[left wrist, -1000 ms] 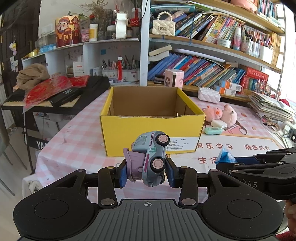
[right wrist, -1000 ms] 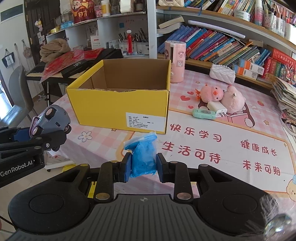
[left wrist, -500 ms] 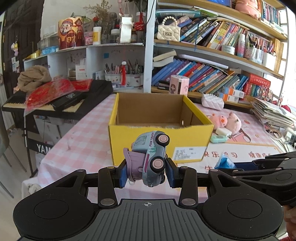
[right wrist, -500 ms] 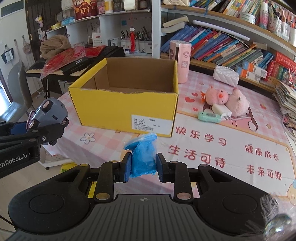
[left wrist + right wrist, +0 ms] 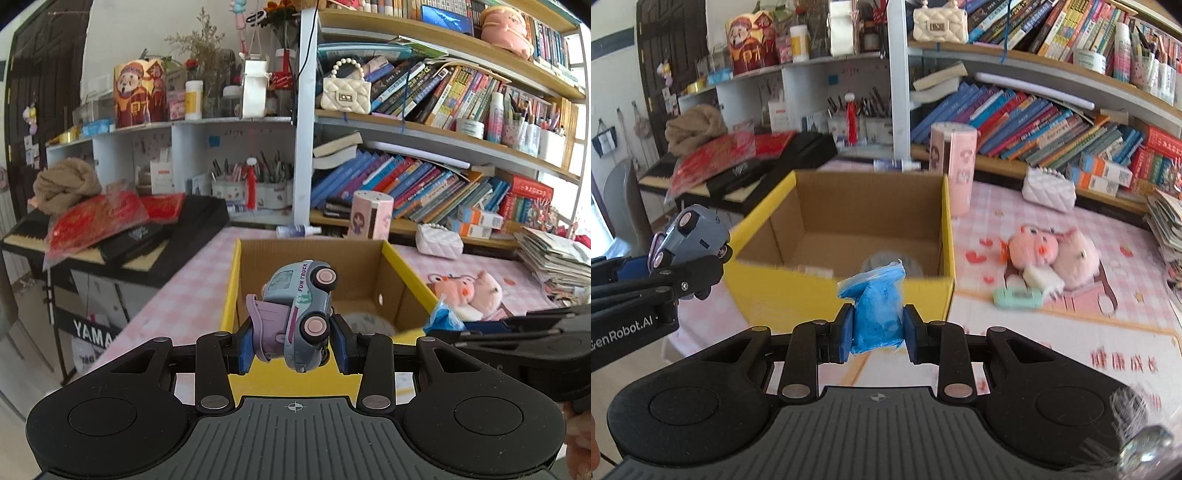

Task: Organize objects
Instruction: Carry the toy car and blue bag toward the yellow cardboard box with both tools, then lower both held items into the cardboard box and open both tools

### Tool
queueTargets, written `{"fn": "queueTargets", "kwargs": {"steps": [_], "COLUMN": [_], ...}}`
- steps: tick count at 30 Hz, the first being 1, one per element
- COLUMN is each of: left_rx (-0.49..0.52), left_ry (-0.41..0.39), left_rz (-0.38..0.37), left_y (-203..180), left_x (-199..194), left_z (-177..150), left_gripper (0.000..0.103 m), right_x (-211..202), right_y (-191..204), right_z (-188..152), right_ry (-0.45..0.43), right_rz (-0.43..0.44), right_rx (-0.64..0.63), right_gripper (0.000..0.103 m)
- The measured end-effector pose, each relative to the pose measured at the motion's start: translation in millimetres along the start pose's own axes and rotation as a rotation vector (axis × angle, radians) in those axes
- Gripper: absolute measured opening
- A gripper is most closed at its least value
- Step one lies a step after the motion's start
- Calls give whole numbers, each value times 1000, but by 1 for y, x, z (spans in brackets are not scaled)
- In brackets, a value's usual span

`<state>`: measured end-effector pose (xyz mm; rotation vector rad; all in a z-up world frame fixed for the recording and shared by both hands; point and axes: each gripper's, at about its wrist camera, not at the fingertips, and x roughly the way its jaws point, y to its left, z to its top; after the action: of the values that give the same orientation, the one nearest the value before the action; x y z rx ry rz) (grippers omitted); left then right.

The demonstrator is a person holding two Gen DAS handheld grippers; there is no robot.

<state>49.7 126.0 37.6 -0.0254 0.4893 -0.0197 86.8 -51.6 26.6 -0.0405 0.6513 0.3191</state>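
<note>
**Both grippers loaded in front of the yellow box**

At the left, the left gripper [image 5: 293,341] is clenched on a grey-blue toy truck [image 5: 301,314], its blue pads pressed to the toy's sides; the truck is tipped nose-up, wheels facing right, in front of the near wall of the open yellow cardboard box [image 5: 775,291]. The box stands on a pink checked tablecloth [image 5: 1015,206], and something round and grey lies on its floor. Further right, the right gripper [image 5: 877,334] grasps a crumpled blue bag [image 5: 877,310] just before the box's near rim. Right of the box lie two pink plush pigs [image 5: 1052,254], touching each other.
</note>
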Motion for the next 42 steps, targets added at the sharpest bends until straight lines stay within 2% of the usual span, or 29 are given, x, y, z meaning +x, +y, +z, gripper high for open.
{"fn": "queueTargets", "kwargs": {"steps": [6,18,31,37,42], "left_rx": [9,57,144,142,129], "left_ry": [11,106,260,286,308], "left_rz": [18,54,83,91,99], "left_y": [-3,-12,-23,-22,-20], "left_x": [32,92,142,151,159], "left_z": [13,16,2,1,1], "left_gripper": [39,39,39,39,39], "right_x": [26,89,149,165,173], "right_y": [-8,-26,-26,-23,-21], "right_z": [29,58,62,61,60], "right_ry": [-34,-1,79,123,119], "right_rz": [16,26,29,41,23], "right_rx": [-14,-39,-146,-201,-262], "right_gripper": [26,26,26,26,26]}}
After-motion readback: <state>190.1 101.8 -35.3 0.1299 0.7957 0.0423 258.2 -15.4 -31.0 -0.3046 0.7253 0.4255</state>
